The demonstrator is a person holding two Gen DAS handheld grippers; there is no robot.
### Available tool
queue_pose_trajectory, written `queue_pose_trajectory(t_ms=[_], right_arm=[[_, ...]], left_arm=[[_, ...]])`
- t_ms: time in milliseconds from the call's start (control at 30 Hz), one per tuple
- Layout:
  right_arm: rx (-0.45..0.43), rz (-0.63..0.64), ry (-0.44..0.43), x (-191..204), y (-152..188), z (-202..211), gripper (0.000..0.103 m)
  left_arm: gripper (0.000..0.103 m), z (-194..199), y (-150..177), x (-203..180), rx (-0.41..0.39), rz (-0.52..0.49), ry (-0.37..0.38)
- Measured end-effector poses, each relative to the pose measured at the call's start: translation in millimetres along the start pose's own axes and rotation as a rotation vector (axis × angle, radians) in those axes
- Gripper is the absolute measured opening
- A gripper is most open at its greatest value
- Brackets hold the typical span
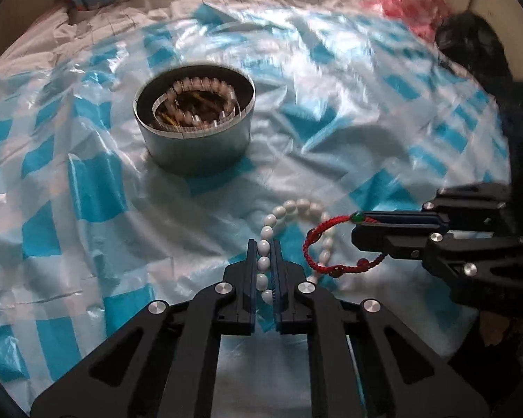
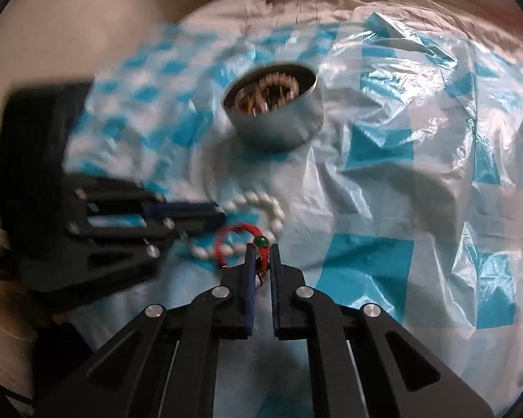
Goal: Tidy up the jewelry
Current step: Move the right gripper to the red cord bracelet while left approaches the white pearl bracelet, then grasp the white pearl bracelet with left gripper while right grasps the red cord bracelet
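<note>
Left wrist view. Left gripper (image 1: 264, 244): jaws nearly closed, pinching white bead bracelet (image 1: 298, 231) along a run of its beads. Bracelet loop lay on blue-and-white checked plastic sheet (image 1: 87, 191), on the camera's side of the round tin (image 1: 195, 118). Right gripper (image 1: 366, 230): closed on red cord bracelet (image 1: 331, 249), whose loop overlapped the bead loop. Tin already held beaded pieces.

Right wrist view, blurred. Right gripper (image 2: 260, 249): narrow gap, red cord bracelet (image 2: 239, 240) and its green bead (image 2: 261, 242) clamped between the fingers. White bead bracelet (image 2: 261, 209) lay between this gripper and the tin (image 2: 275, 111).

Handling note: loops likely crossed; separate them sideways before lifting, keep each grip firm, carry one piece at a time over the tin's rim, release low.
</note>
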State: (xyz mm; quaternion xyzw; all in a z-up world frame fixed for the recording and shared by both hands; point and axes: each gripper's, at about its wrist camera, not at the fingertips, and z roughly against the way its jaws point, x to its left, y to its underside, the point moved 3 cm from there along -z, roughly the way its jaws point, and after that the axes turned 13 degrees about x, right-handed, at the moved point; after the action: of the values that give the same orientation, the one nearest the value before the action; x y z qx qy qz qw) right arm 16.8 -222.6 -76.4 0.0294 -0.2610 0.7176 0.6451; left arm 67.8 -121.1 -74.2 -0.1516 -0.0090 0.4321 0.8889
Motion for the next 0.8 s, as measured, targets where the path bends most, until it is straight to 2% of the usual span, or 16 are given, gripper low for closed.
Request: queue_pose_trajectory(t_ms=[100, 200, 567, 800], right_arm=[[-0.058, -0.046, -0.100, -8, -1, 14, 0.008], [-0.103, -0.056, -0.157, -10, -1, 24, 0.008], [-0.148, -0.023, -0.195, -1, -4, 34, 0.008], [-0.178, -0.024, -0.229, -2, -3, 39, 0.008]], left_arm=[[0.007, 15, -3, 1, -0.051, 0.018, 0.033], [0.007, 24, -3, 2, -0.077, 0.024, 0.031], [0.007, 50, -5, -5, -0.144, 0.013, -0.060], [0.007, 61, -5, -4, -0.176, 0.023, -0.076]])
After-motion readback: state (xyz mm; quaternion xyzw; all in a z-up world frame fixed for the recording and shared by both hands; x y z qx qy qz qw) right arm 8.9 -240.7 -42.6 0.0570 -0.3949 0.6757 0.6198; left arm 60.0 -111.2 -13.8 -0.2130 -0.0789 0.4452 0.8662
